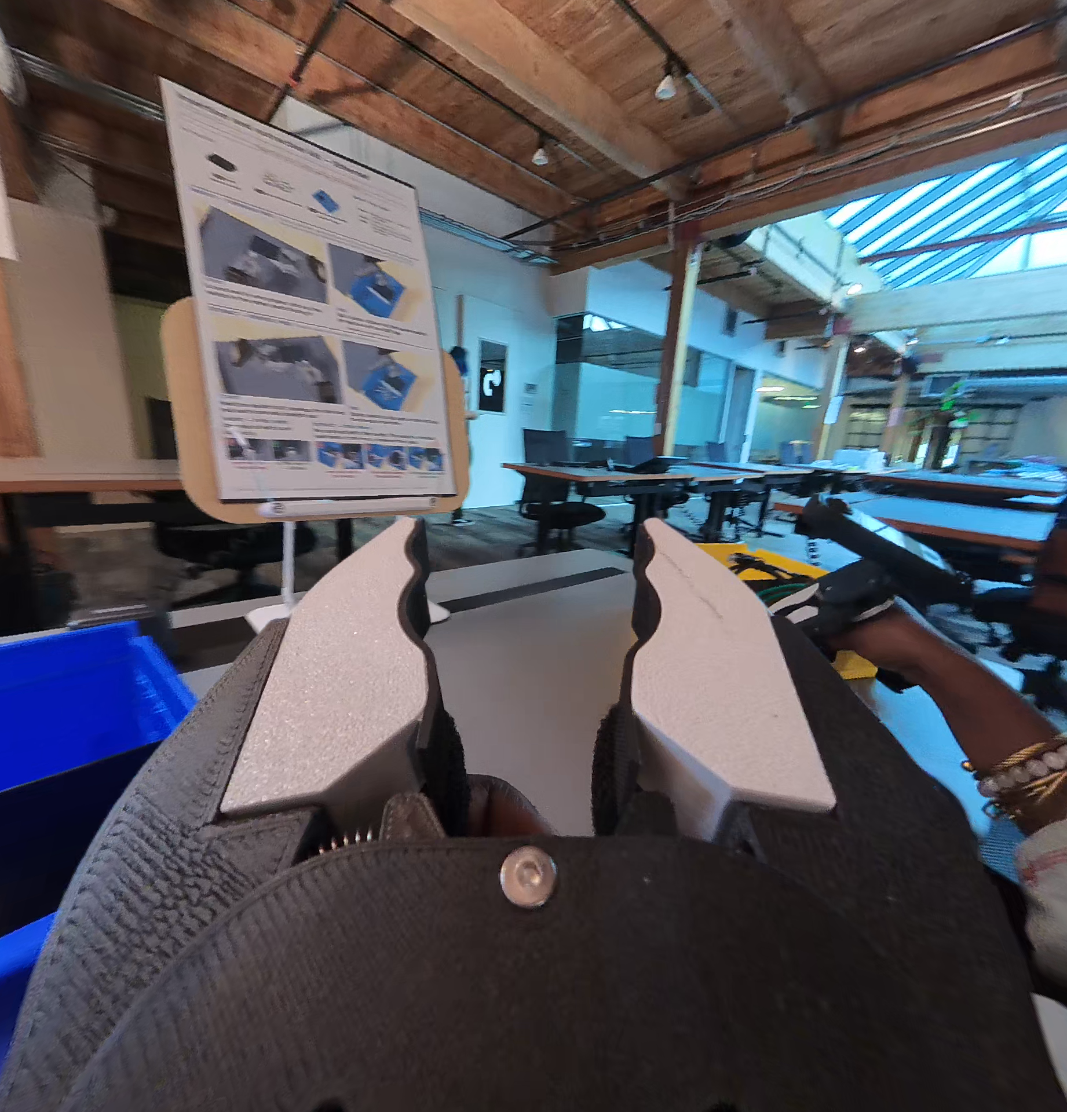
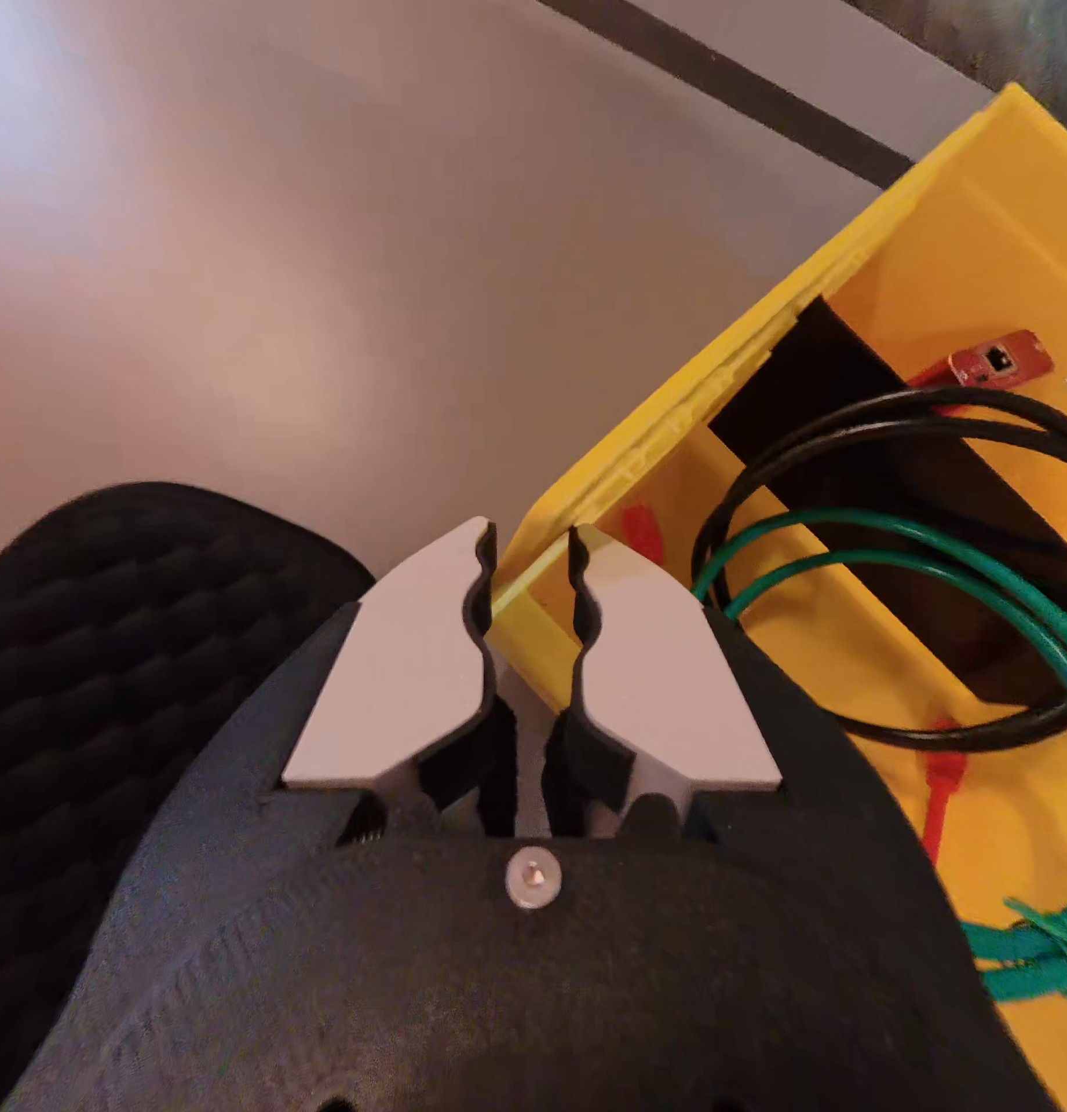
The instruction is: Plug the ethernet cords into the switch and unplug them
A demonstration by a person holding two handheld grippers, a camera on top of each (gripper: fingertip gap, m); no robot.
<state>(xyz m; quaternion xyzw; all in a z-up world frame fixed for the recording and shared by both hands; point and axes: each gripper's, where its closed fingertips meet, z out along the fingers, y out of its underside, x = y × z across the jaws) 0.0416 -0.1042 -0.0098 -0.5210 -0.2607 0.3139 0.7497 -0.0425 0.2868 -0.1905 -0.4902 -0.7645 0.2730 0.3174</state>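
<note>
At far left sits a blue bin. Your left gripper hangs empty, jaws wide apart, facing an instruction board. To the right, your right gripper straddles the yellow bin's corner wall, jaws narrowly parted. Black cord and green cord coil inside. No switch shows. You appear to be fetching cords; next, reach inside for a plug.

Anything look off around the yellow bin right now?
Yes: the right gripper straddles the yellow bin wall at its corner rather than a cord. The black cord and green cord lie loose inside.
</note>
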